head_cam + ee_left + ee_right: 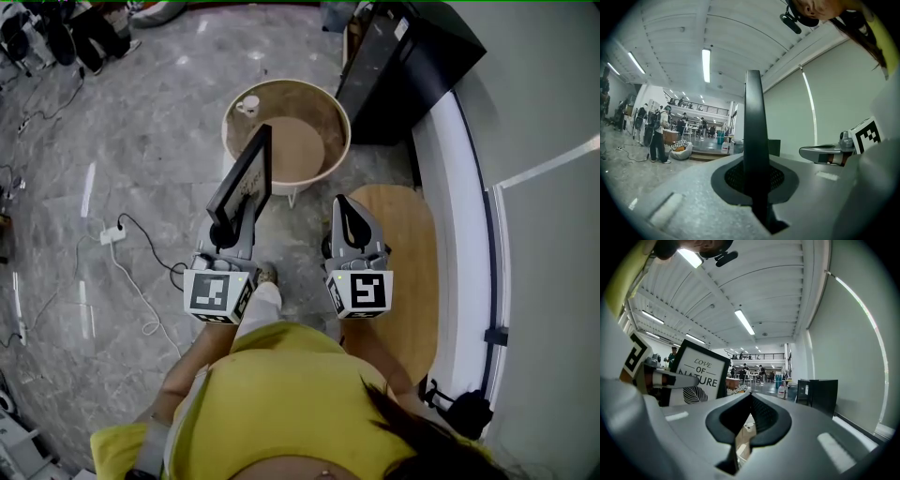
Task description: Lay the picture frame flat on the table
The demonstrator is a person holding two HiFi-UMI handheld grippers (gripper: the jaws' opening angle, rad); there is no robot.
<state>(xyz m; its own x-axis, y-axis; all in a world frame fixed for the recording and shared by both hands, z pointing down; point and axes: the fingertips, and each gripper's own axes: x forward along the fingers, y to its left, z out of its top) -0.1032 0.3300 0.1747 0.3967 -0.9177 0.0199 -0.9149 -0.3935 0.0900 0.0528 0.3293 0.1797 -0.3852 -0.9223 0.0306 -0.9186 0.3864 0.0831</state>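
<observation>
Grey floor [141, 141] spreads beneath both claws. Just ahead of the left claw [223, 232] sits a round, rimmed tabletop [330, 111], untouched by either claw. Clamped edge-on in that claw's tight jaws: the black picture frame [246, 176], standing upright, its top overlapping the tabletop's near rim in the head view. Shows "LOVE OF NATURE" above a leaf print toward the right claw's side. Right claw [345, 204] is clenched on nothing, just beside the left claw and level with it. Small white cup [248, 106] rests on the tabletop, beyond the frame.
</observation>
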